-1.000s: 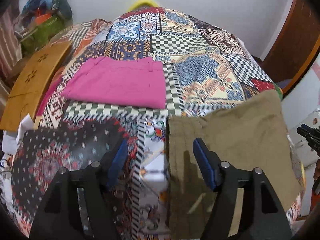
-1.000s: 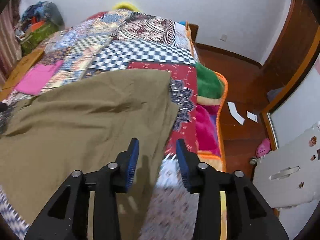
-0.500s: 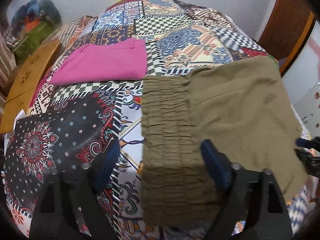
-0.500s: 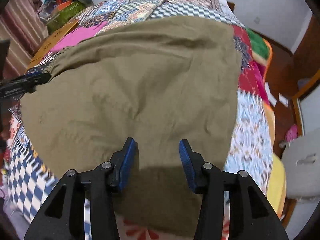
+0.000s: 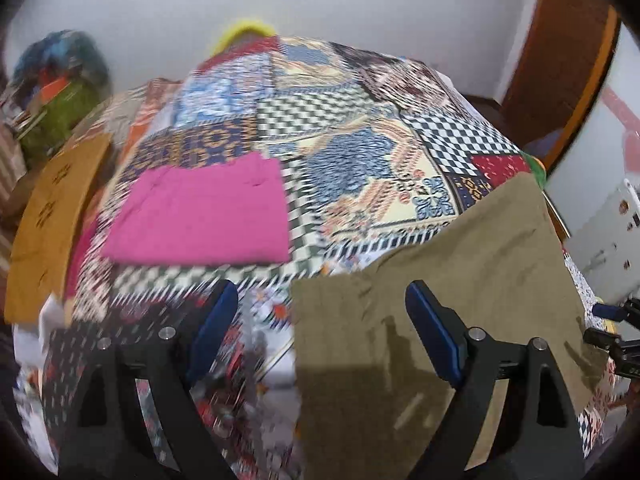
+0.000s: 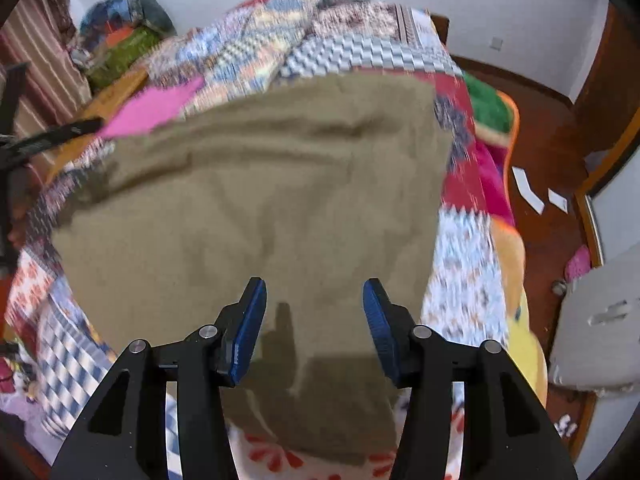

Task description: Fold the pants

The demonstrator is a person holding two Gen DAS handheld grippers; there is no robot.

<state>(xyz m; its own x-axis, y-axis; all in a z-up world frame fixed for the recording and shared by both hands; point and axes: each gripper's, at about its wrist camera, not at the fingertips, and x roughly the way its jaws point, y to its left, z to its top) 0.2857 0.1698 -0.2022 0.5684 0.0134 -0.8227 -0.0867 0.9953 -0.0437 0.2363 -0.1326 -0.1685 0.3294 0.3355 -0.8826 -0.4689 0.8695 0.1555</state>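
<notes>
Olive pants [image 5: 460, 272] lie flat on the patchwork bedspread [image 5: 360, 152], folded into a broad block. My left gripper [image 5: 320, 296] hovers over their left edge. Its jaws are wide apart and closing, the pads [image 5: 432, 332] touching no cloth. My right gripper [image 6: 315, 286] hangs above the near end of the pants [image 6: 260, 200]. Its jaws are opening, with fabric below them but none pinched. The right gripper's tips [image 5: 612, 328] also show at the left wrist view's right edge.
A folded pink garment [image 5: 200, 216] lies beyond the pants to the left. A wooden board [image 5: 44, 220] and a heap of bags [image 5: 60, 92] stand at the bed's left side. On the right are a white plastic chair [image 6: 600, 328] and wooden floor with paper scraps [image 6: 528, 190].
The left gripper opened wider, swung over the gathered waistband, then drew back to the pants' left edge. The right gripper moved from the pants' right edge to over the cloth, its jaws widening.
</notes>
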